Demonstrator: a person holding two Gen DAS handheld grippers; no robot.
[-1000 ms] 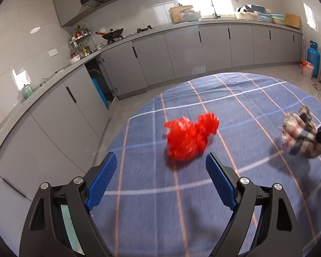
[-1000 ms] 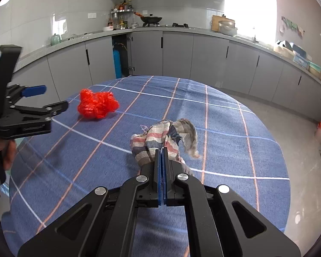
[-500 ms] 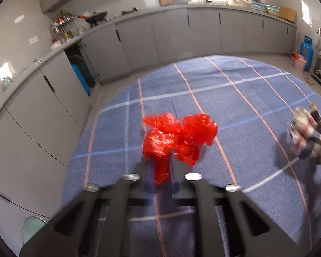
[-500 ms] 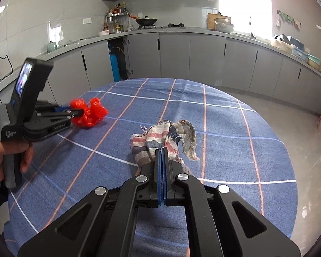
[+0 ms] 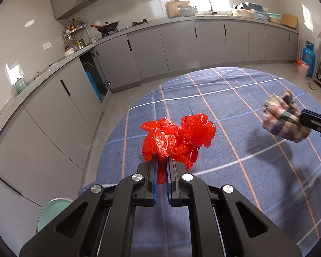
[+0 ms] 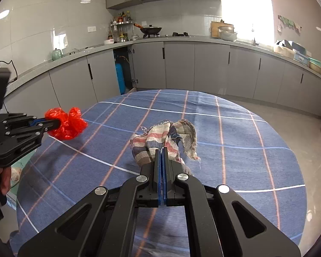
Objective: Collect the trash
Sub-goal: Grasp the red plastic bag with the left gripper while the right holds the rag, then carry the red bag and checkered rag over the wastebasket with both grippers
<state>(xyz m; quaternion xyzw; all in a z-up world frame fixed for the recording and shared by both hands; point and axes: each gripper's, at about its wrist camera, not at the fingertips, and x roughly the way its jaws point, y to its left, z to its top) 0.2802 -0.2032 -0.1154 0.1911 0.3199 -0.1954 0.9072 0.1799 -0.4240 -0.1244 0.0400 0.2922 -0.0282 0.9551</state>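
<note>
A crumpled red plastic bag (image 5: 177, 137) hangs off the blue checked tablecloth (image 5: 235, 98), pinched at its near end by my left gripper (image 5: 162, 160), which is shut on it. From the right wrist view the same red bag (image 6: 67, 126) is held up at the left by the left gripper (image 6: 53, 123). A checked rag (image 6: 164, 137) is bunched in front of my right gripper (image 6: 162, 150), which is shut on it and holds it off the cloth. In the left wrist view the rag (image 5: 282, 117) hangs at the far right, its shadow on the cloth below.
The round table (image 6: 256, 160) stands in a kitchen with grey cabinets (image 6: 182, 66) running around behind. A pale green stool (image 5: 51, 209) sits beside the table at the lower left. A person's hand (image 6: 4, 177) grips the left tool's handle.
The left gripper went from wide open to shut on the red bag and lifted it from the cloth. The right gripper kept still, shut on the rag.
</note>
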